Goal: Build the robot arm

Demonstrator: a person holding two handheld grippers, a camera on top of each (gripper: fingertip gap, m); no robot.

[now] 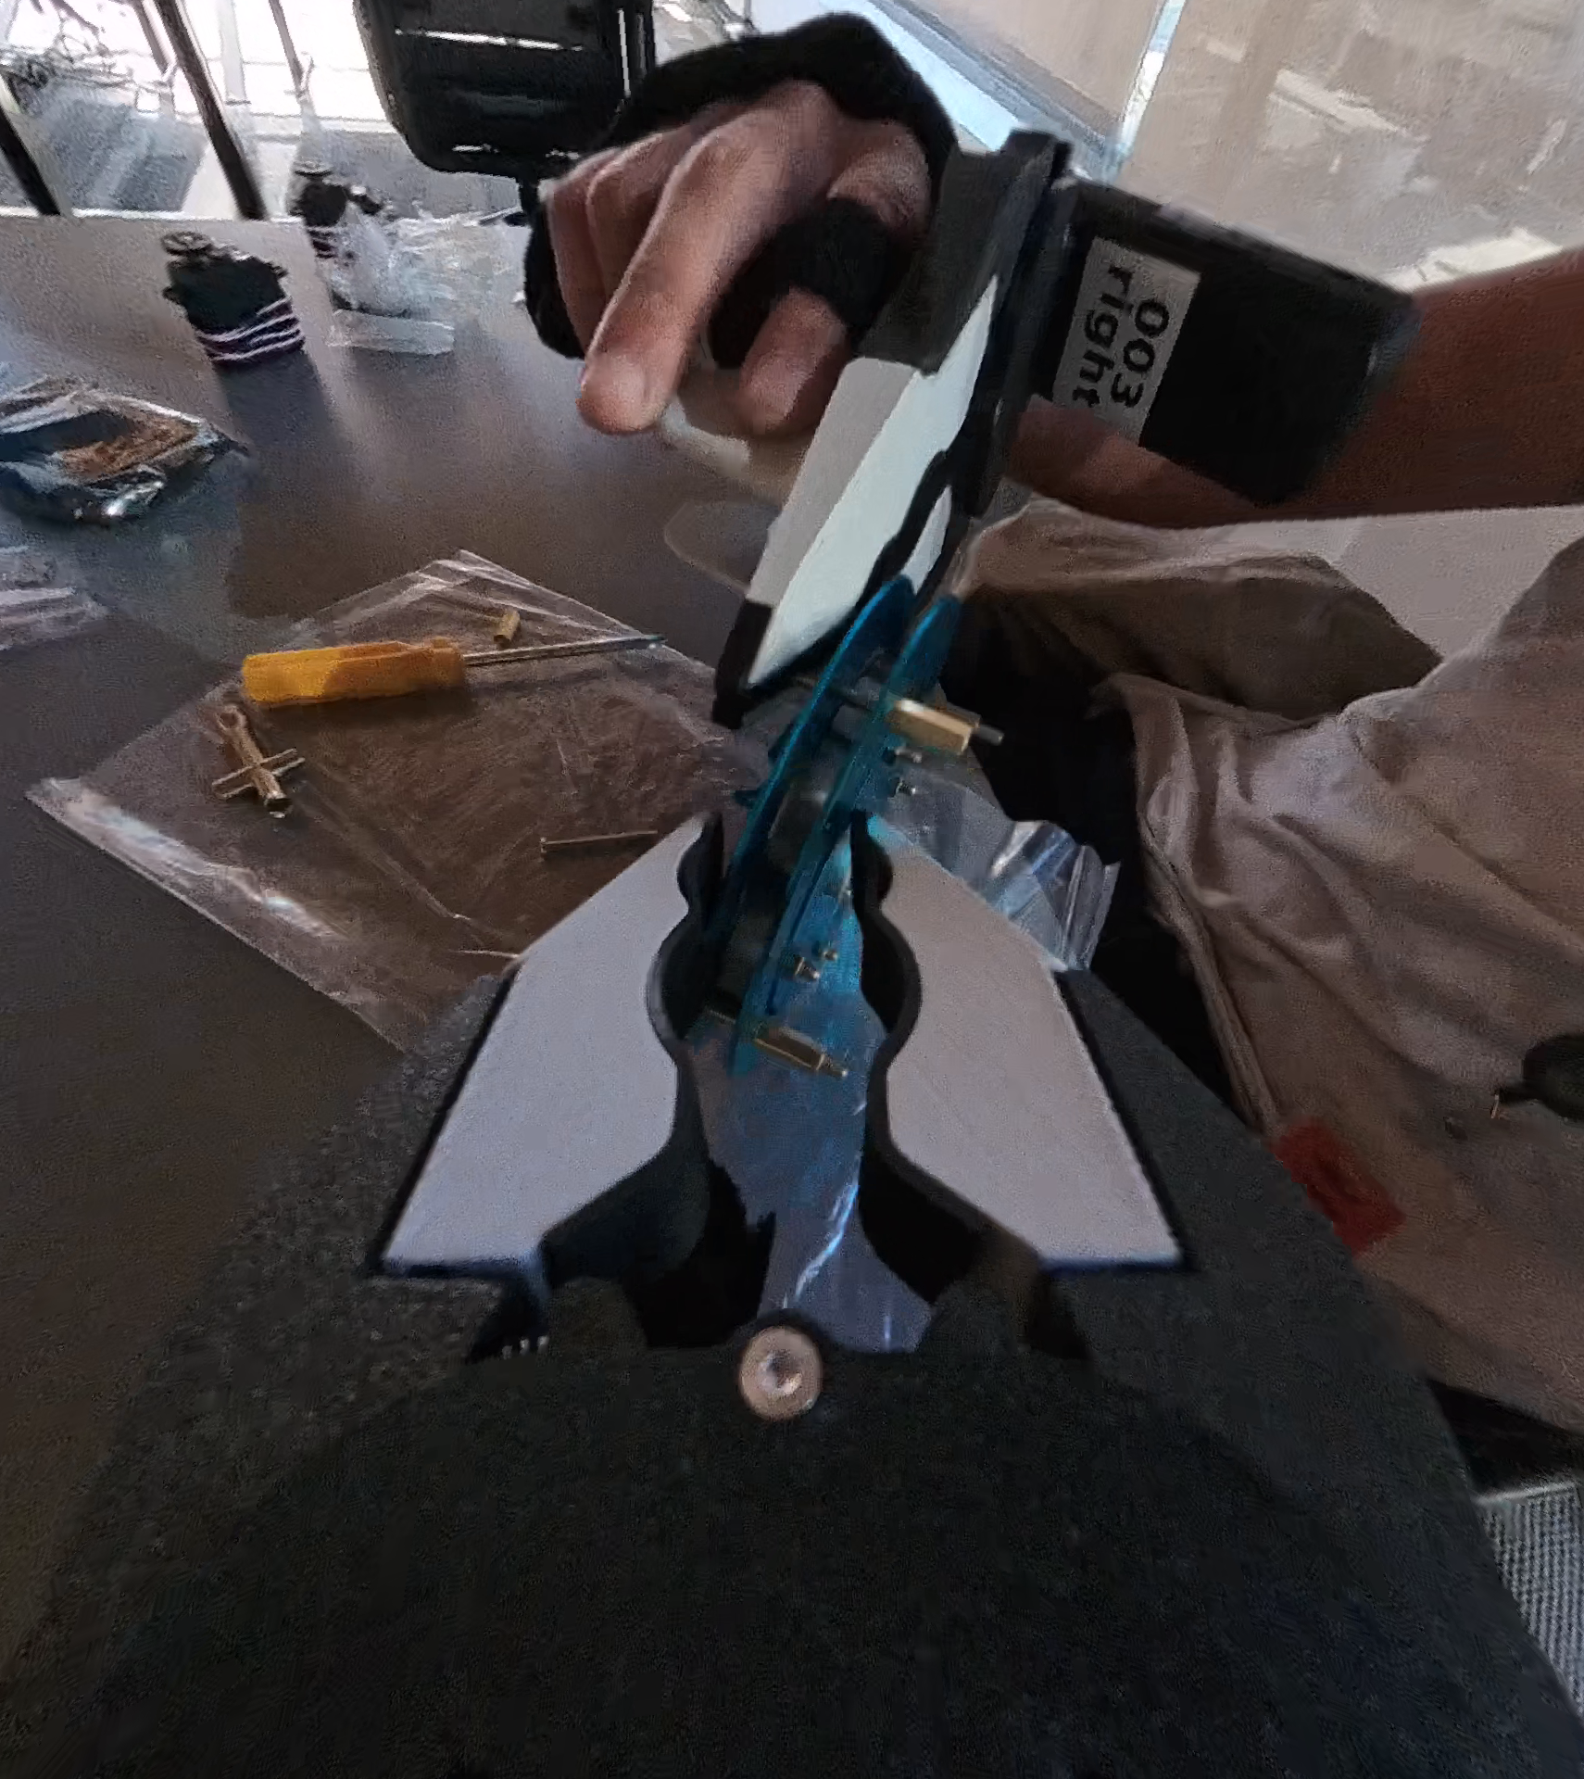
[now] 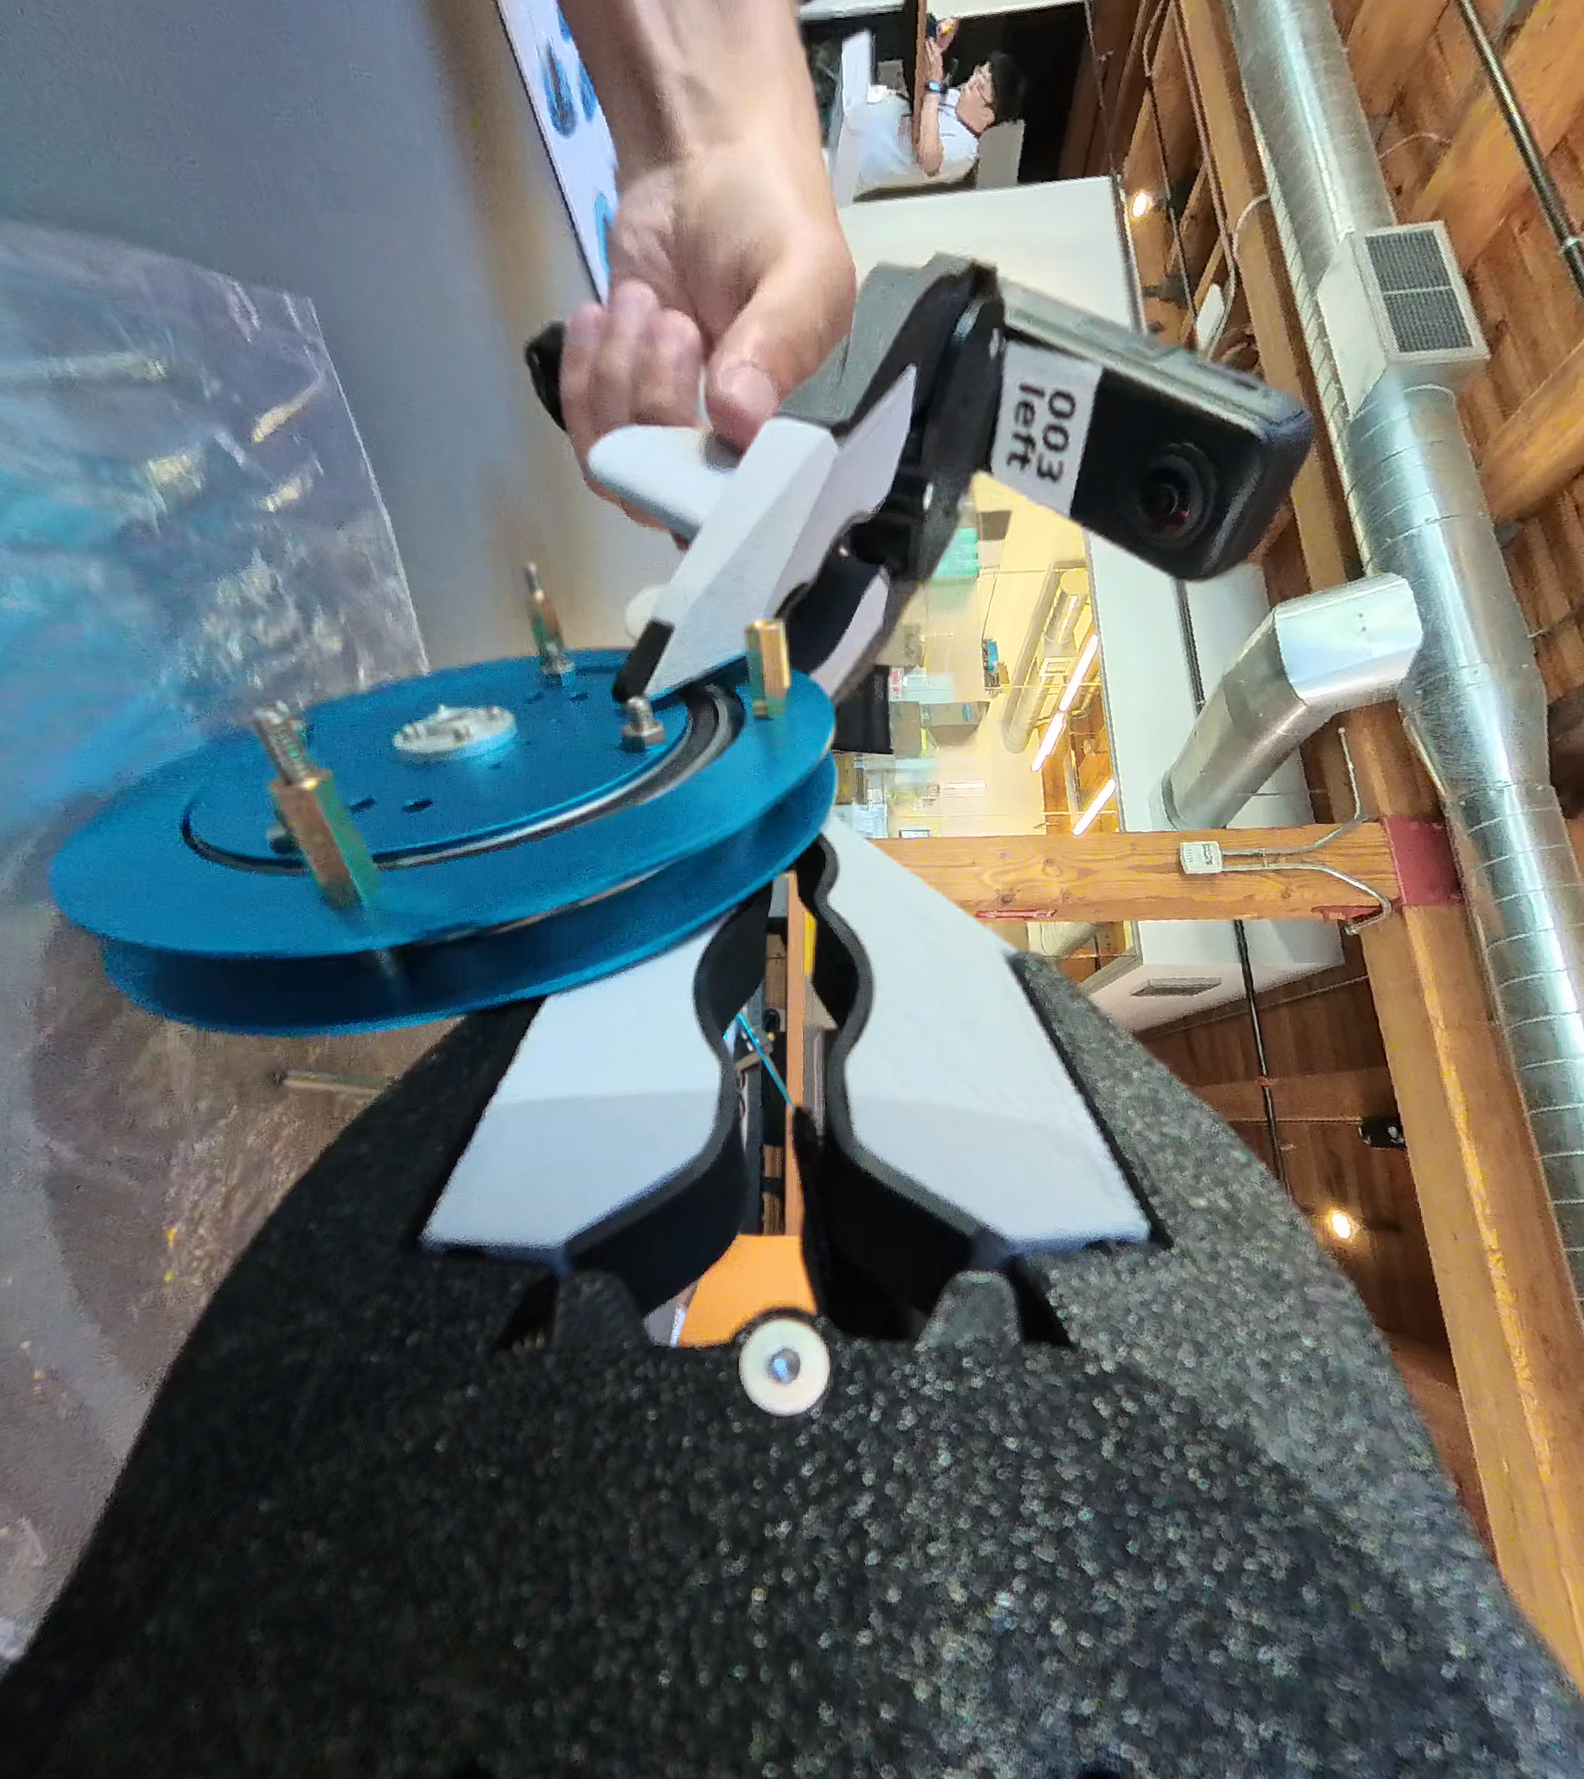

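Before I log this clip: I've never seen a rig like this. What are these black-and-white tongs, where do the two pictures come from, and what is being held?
There is no robot here. A person holds a hand-operated gripper in each hand, and a camera on each looks out along its two fingers.

In the left wrist view, the left gripper is closed on the edge of a blue double disc with brass standoffs. The right gripper, worked by the person's hand, grips the same disc from above.

The right wrist view shows the same disc flatter, with the right gripper pinching its rim.

On the dark table lies a clear plastic bag with a yellow-handled screwdriver and a small cross-shaped metal wrench on it.
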